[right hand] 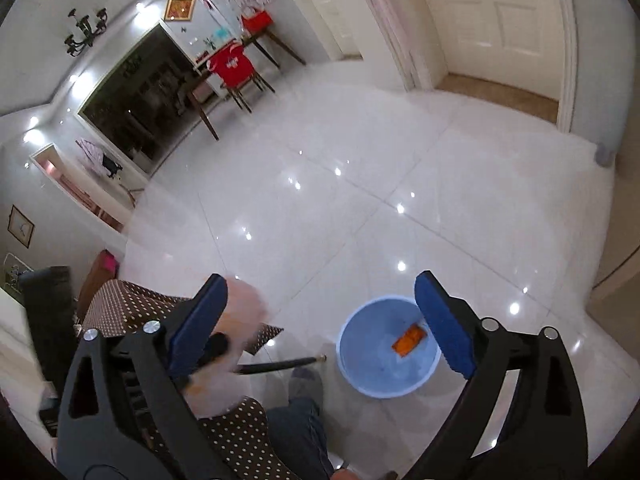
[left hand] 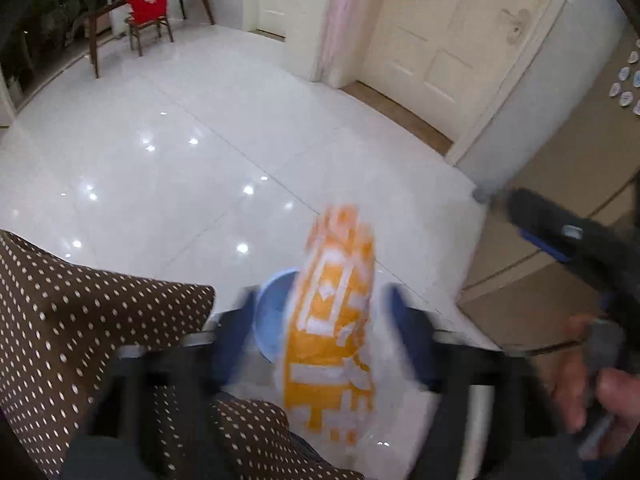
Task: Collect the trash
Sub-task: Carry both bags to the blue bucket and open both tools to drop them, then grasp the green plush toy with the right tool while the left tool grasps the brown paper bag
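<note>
An orange-and-white plastic bag [left hand: 330,332], blurred, hangs low in the frame's centre between the wide-spread fingers of the left claw [left hand: 320,344], free of both pads, over the blue bucket [right hand: 386,350]. The right claw [right hand: 322,328] gapes empty above the white floor [right hand: 360,184].

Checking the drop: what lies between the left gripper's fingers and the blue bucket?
In the left wrist view, only the orange-and-white bag, blurred, sits between the open left gripper fingers, over the bucket.
</note>
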Available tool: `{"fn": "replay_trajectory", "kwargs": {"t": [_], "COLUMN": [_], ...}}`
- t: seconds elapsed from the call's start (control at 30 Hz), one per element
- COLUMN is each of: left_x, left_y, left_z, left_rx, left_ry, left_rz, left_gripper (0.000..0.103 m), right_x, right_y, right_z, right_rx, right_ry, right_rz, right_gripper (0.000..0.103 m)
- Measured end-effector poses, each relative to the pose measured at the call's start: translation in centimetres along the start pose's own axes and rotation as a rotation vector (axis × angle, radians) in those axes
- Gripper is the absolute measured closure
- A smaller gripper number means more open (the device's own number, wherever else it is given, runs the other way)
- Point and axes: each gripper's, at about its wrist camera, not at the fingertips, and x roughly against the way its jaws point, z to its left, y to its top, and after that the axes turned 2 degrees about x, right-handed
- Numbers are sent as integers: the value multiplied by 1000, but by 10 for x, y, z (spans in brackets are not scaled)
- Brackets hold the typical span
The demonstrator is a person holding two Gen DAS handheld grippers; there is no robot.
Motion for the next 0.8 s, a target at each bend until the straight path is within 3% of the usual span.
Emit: {"fn": "replay_trajectory", "kwargs": {"t": [0.33,0.8], "left_x": [53,181], "left_y": [-3,-47], "left_z": [17,49], "left_rx": [51,135], "left_ry": [77,169], "left_rz": [-139,-402], "left_gripper": [14,11], "right_x": [9,31], "right_y": [-9,-22], "right_z": [25,131], "right_rx": [45,284], "right_ry": [1,60], "right_rz": [-69,-93], "right_gripper": [6,6]}}
